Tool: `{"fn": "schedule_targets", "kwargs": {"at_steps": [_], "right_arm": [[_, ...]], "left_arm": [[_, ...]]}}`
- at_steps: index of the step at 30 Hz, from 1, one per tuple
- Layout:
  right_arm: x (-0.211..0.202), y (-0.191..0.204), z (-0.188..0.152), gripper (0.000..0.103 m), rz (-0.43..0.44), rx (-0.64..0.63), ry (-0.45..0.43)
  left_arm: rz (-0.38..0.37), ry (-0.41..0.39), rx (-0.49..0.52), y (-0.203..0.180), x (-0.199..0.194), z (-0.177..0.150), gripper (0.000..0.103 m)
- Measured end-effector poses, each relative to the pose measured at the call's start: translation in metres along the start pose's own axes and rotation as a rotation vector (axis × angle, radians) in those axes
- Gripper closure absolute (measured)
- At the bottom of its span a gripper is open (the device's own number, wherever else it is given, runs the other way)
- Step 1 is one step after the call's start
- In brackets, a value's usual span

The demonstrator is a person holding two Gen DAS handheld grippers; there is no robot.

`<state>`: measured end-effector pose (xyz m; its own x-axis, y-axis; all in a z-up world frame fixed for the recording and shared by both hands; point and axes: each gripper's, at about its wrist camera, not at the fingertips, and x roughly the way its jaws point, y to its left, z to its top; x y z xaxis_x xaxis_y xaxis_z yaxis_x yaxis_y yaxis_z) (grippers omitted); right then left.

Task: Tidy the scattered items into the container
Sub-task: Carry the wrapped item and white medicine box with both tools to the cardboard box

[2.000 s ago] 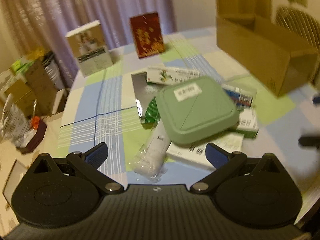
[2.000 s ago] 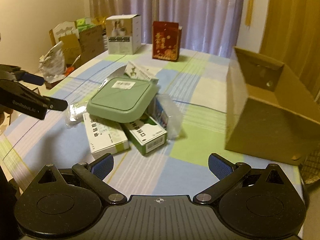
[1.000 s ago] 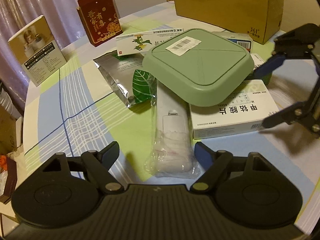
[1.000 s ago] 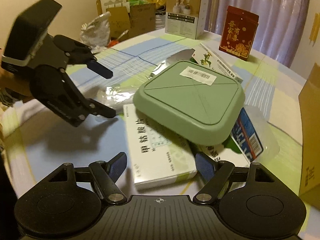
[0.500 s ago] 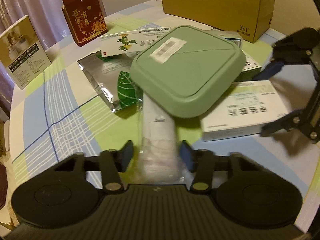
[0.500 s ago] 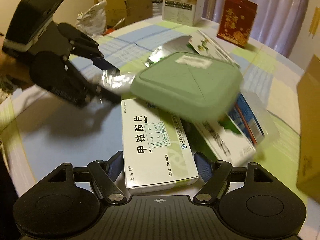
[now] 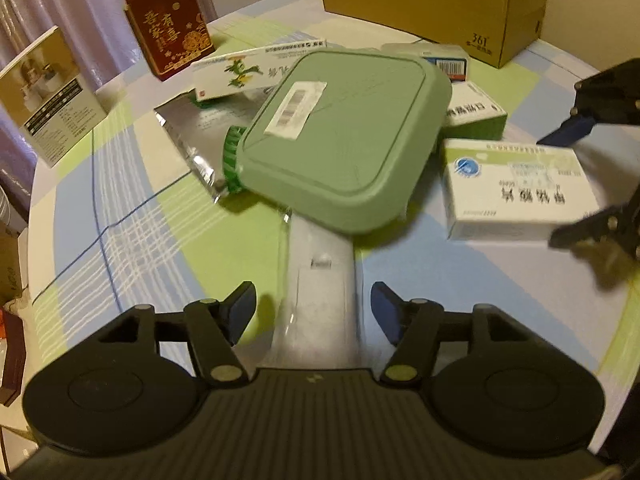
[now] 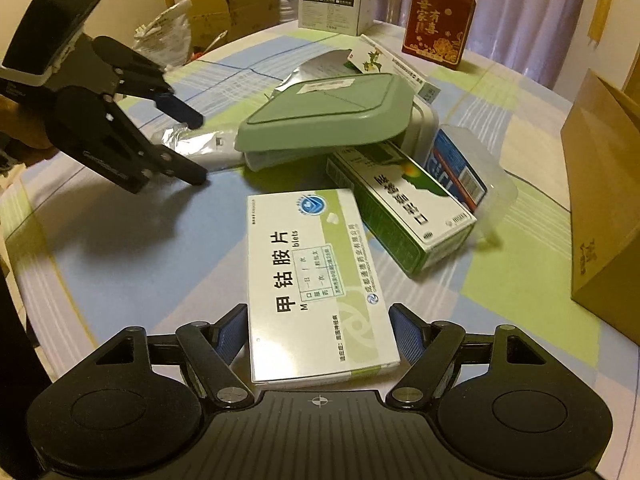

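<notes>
Your right tongs sit open astride the white medicine box at lower centre, its long axis running straight away between them, while your left tongs, open too, straddle the plastic-wrapped tube.

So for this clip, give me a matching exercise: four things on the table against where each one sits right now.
Things:
1. white medicine box
2. plastic-wrapped tube
3. green lid
4. cardboard box

Places:
A. tilted on top of the pile
B. between the right hand-held gripper's fingers
C. far right of the table
D. between the left hand-held gripper's fingers

Pairs: 1-B, 2-D, 3-A, 4-C
</notes>
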<state>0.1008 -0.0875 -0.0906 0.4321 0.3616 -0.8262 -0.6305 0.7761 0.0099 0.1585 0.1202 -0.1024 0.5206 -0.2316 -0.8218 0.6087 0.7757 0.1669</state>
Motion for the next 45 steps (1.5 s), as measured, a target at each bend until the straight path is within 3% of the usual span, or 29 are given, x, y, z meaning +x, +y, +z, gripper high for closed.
{"fn": "schedule_targets", "kwargs": {"at_steps": [3,5,7,13,16,18,21,23,28,45], "right_arm": [[0.005,-0.002,0.005,0.025,0.002,-0.008,-0.002],[0.008,-0.003,0.006,0.025,0.006,-0.018,0.004],[0.008,-0.004,0.007,0.026,0.009,-0.018,0.009],[0.004,-0.005,0.001,0.027,0.010,0.004,0.011],[0.004,-0.005,-0.001,0.027,0.007,0.011,0.013],[0.004,-0.005,0.000,0.027,0.005,0.013,0.012],[0.004,-0.007,0.001,0.027,0.008,0.023,0.013],[0.005,-0.008,0.003,0.027,0.011,0.030,0.013],[0.005,-0.006,0.004,0.028,0.019,0.041,-0.001],[-0.025,0.006,0.001,0.030,0.021,0.067,-0.075]], "left_arm": [[-0.015,0.010,0.002,0.001,0.006,0.008,0.043],[-0.051,0.024,-0.012,0.004,0.006,0.009,0.065],[-0.041,0.046,-0.013,0.004,0.003,0.007,0.069],[-0.060,0.085,-0.027,0.004,-0.009,-0.007,0.069],[-0.035,0.103,-0.021,0.001,-0.012,-0.011,0.050],[-0.036,0.102,-0.024,0.000,-0.014,-0.013,0.050],[-0.068,0.116,-0.057,0.004,-0.014,-0.013,0.057],[-0.098,0.125,-0.072,0.005,-0.014,-0.011,0.069],[-0.101,0.115,-0.051,0.001,-0.019,-0.009,0.070],[-0.055,0.071,-0.121,0.002,-0.087,-0.022,0.071]]}}
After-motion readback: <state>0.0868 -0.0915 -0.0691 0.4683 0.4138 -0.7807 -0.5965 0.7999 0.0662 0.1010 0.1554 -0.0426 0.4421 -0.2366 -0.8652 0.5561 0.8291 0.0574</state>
